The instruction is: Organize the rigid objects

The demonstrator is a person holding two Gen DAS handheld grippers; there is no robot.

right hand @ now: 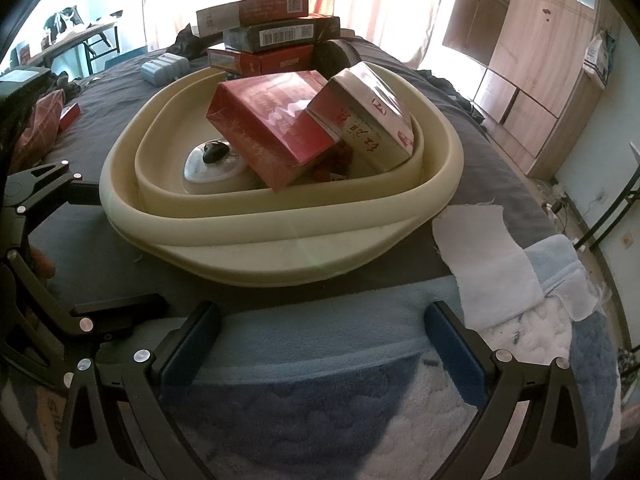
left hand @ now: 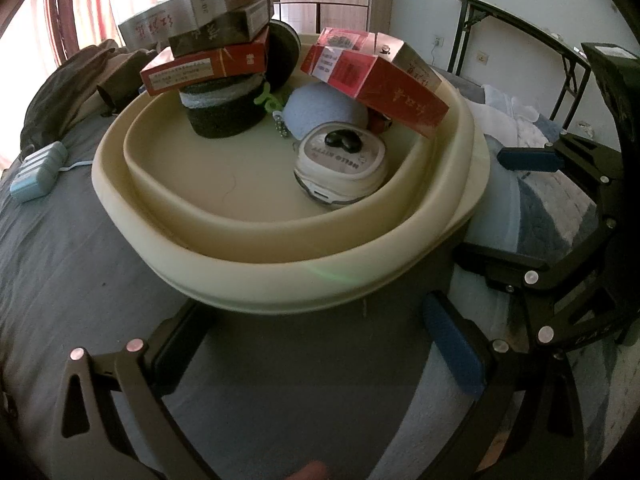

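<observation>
A cream basin [left hand: 256, 272] [right hand: 280, 220] sits on the grey bed. Inside, three stacked boxes [left hand: 208, 40] [right hand: 268, 40] rest on a dark round roll [left hand: 224, 112]. Two red boxes [left hand: 380, 76] [right hand: 276, 128] lean on the basin's rim. A white round case [left hand: 340, 164] [right hand: 212, 168] with a small black piece on top lies on the basin floor beside a pale blue ball [left hand: 324, 108]. My left gripper [left hand: 316, 348] is open and empty in front of the basin. My right gripper [right hand: 320, 344] is open and empty over the blue blanket, also short of the basin.
A light blue pill box [left hand: 38, 172] [right hand: 164, 66] lies on the bed beyond the basin. A small red box [right hand: 68, 114] lies at the left. A white cloth [right hand: 484, 256] and blue blanket [right hand: 320, 400] lie near me. Folding tables and a wardrobe stand around.
</observation>
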